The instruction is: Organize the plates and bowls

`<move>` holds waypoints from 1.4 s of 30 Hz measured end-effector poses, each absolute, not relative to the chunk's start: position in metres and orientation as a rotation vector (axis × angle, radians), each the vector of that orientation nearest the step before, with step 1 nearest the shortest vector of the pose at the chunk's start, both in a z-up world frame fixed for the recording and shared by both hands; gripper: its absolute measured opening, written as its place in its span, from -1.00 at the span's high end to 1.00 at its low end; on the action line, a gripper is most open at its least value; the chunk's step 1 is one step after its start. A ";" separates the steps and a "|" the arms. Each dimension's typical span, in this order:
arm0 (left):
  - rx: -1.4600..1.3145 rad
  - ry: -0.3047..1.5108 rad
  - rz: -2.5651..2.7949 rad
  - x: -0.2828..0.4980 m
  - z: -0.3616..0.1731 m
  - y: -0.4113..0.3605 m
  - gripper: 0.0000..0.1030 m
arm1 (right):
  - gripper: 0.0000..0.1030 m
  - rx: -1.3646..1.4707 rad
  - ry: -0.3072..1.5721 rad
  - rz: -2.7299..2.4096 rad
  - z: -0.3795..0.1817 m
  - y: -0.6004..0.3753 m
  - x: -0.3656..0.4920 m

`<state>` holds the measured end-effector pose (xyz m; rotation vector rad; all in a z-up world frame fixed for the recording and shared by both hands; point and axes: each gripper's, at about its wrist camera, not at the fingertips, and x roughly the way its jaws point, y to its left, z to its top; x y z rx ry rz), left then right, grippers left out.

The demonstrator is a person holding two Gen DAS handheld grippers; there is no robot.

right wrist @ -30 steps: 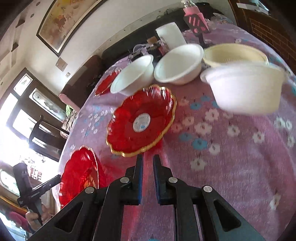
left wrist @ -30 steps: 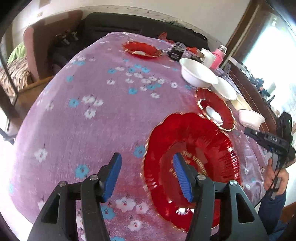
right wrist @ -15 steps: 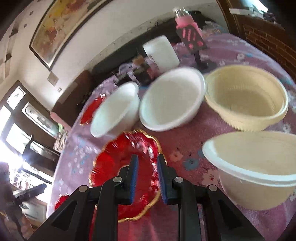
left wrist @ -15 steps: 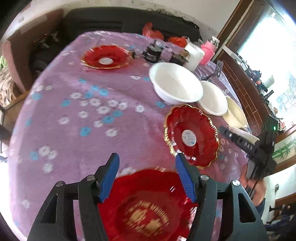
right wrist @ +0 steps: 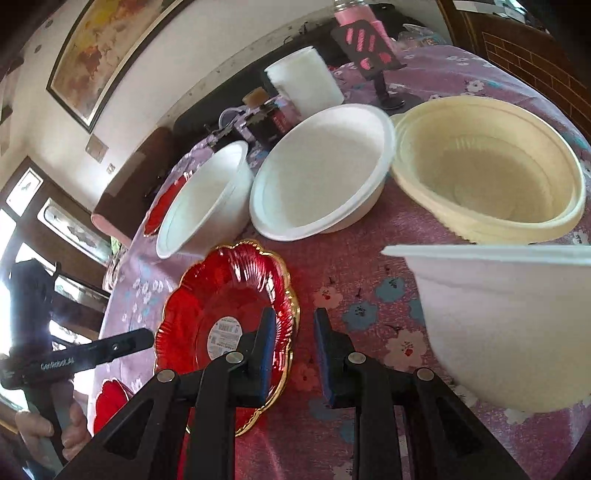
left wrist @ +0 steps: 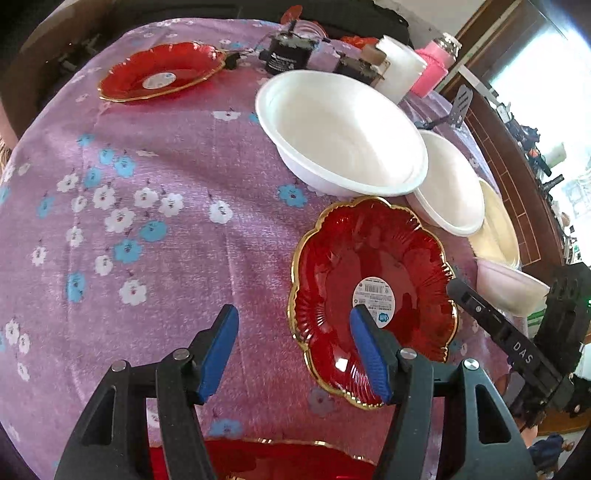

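Observation:
A red gold-rimmed plate (left wrist: 373, 291) lies on the purple flowered cloth; it also shows in the right wrist view (right wrist: 225, 325). My left gripper (left wrist: 293, 350) is open, its right finger over the plate's near-left edge. My right gripper (right wrist: 291, 347) is open, its jaws on either side of the plate's right rim. A second red plate (left wrist: 159, 72) lies at the far left. A third red plate (left wrist: 273, 458) lies under my left gripper. Two white bowls (left wrist: 340, 133) (left wrist: 448, 184) stand behind the near plate.
A cream bowl (right wrist: 487, 170) and a white bowl (right wrist: 509, 325) stand at the right. A white cup (right wrist: 304, 81), a pink bottle (right wrist: 360, 33) and small dark jars (left wrist: 290, 55) stand at the table's far edge. A sofa lies beyond.
Both grippers have moved forward to the middle red plate. The right gripper has opened from nearly shut. The large red plate has slid under the left gripper, out of view.

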<state>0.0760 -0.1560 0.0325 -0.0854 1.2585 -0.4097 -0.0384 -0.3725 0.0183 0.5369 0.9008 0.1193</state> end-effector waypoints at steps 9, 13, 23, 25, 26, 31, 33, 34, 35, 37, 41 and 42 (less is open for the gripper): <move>-0.011 1.276 -0.439 0.078 0.018 -0.179 0.48 | 0.63 0.496 0.911 0.131 0.014 -0.362 -0.038; 0.000 1.248 -0.438 0.073 0.023 -0.181 0.48 | 0.64 0.508 0.902 0.135 0.016 -0.364 -0.040; 0.023 1.206 -0.444 0.062 0.040 -0.175 0.48 | 0.64 0.481 0.892 0.133 0.023 -0.363 -0.045; 0.022 1.218 -0.436 0.066 0.035 -0.175 0.48 | 0.64 0.489 0.904 0.136 0.020 -0.363 -0.043; 0.023 1.224 -0.431 0.069 0.032 -0.180 0.48 | 0.71 0.491 0.909 0.137 0.018 -0.363 -0.043; -0.012 1.275 -0.422 0.082 0.017 -0.181 0.48 | 0.75 0.498 0.924 0.142 0.014 -0.362 -0.041; -0.027 1.287 -0.426 0.086 0.014 -0.181 0.48 | 0.75 0.497 0.927 0.140 0.014 -0.362 -0.040; -0.034 1.291 -0.428 0.088 0.013 -0.182 0.48 | 0.75 0.497 0.931 0.138 0.014 -0.362 -0.040; -0.032 1.286 -0.428 0.089 0.013 -0.184 0.48 | 0.75 0.507 0.937 0.134 0.012 -0.363 -0.040; -0.008 1.277 -0.425 0.091 0.013 -0.188 0.56 | 0.75 0.509 0.947 0.126 0.010 -0.363 -0.038; -0.020 1.271 -0.416 0.092 0.014 -0.191 0.67 | 0.80 0.521 0.933 0.127 0.011 -0.364 -0.040; -0.024 1.269 -0.421 0.091 0.014 -0.191 0.67 | 0.84 0.520 0.929 0.125 0.011 -0.365 -0.041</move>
